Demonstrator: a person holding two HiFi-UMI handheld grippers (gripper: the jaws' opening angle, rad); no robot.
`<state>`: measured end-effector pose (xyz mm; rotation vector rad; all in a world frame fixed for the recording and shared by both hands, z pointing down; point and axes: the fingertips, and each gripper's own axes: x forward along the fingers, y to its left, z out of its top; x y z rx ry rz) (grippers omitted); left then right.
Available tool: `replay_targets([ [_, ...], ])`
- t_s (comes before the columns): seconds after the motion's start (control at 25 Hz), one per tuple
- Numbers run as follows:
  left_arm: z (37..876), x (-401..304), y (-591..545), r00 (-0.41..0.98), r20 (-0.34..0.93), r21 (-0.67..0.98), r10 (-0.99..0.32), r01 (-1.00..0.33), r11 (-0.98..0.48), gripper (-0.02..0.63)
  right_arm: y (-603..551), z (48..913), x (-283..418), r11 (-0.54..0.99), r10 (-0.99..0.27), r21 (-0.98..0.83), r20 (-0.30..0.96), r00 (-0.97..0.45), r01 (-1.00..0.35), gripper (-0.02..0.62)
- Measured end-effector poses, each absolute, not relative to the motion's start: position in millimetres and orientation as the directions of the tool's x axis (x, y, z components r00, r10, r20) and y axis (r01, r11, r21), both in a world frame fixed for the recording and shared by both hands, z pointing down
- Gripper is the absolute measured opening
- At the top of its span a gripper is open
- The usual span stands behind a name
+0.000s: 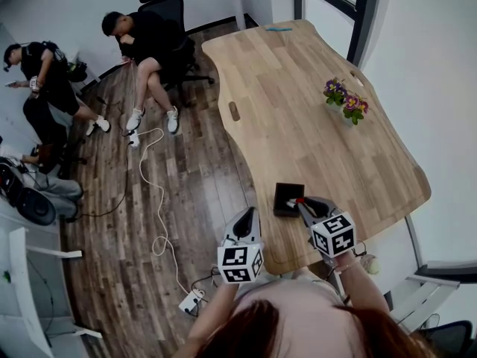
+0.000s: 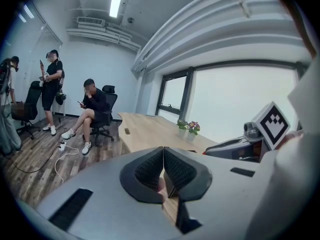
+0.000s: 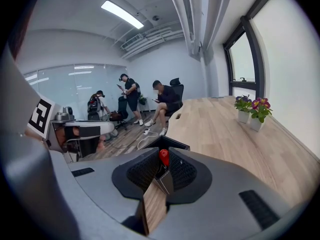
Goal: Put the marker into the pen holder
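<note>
a pale wooden table point(image 1: 313, 110) with a curved edge stands on a dark plank floor point(image 1: 186, 192) in a windowed office. potted flowers point(image 1: 344, 103) sit by its far side, and a person point(image 1: 145, 58) sits on a chair beyond it. the black pen holder point(image 1: 287, 198) stands near the table's near edge. the right gripper point(image 1: 309, 209) is clamped on the marker point(image 3: 164, 157) just above the holder. the marker's red end points forward past the jaw tips toward the holder; its body seems to run along the jaws, mostly hidden. the left gripper point(image 2: 163, 151) has its jaws pressed together, empty, over the floor beside the table.
</note>
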<state>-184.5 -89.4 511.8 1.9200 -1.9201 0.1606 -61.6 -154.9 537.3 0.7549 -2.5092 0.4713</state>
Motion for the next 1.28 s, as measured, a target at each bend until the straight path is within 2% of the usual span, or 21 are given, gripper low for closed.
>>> replay_targets([
  [0.56, 507, -181, -86, 0.053, 0.361, 0.203, -0.931, -0.979, 0.022, 0.003, -154, 535, -62, 0.773, -0.425, -0.213, 0.524, -0.738, -0.597, 0.051],
  [1.28, 464, -146, -88, 0.094, 0.285, 0.136, -0.954, -0.989, -0.056, 0.002, -145, 479, -40, 0.791, -0.538, -0.090, 0.370, -0.757, -0.606, 0.053],
])
